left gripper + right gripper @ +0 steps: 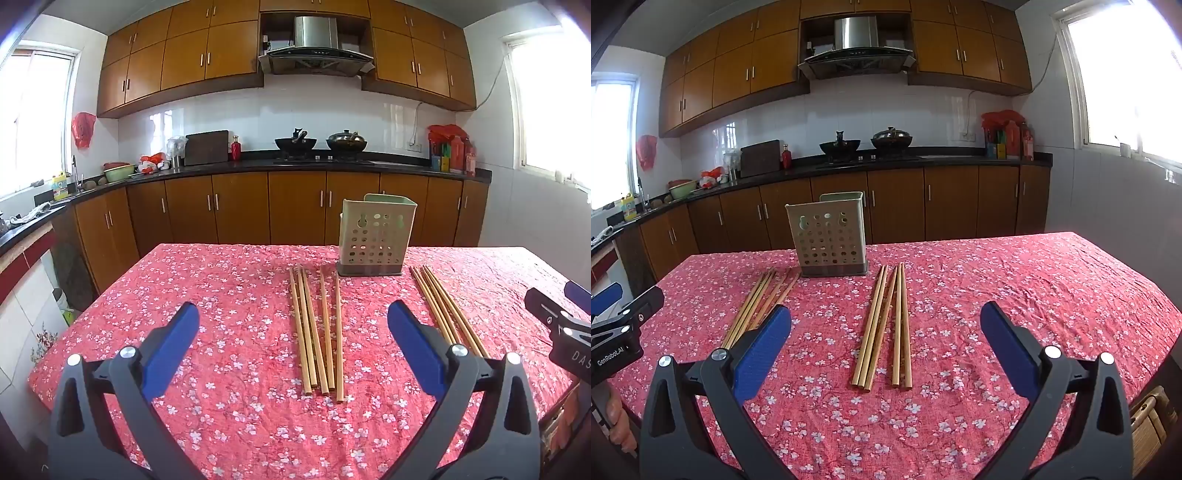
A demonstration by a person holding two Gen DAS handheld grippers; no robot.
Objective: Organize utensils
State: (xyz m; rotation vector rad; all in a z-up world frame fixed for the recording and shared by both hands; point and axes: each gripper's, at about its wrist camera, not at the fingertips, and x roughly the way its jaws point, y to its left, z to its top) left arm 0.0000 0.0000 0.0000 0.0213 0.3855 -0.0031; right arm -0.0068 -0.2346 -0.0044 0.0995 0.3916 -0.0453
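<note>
Two bundles of chopsticks lie flat on the counter [229,295], one on each side of the holder [375,238], which stands upright toward the far edge. The left bundle [317,328] sits just beside the holder's base; the right bundle [884,326] lies near its other side. In both, the long axes run from the near edge toward the holder, the sticks roughly parallel and only slightly fanned. This layout appears to give each hand its own bundle.

The left gripper [293,347] hovers above the left bundle, jaws wide apart and empty. The right gripper [886,347] hovers likewise over the right bundle, jaws wide apart and empty. No chopstick is in the holder, as far as can be seen.
</note>
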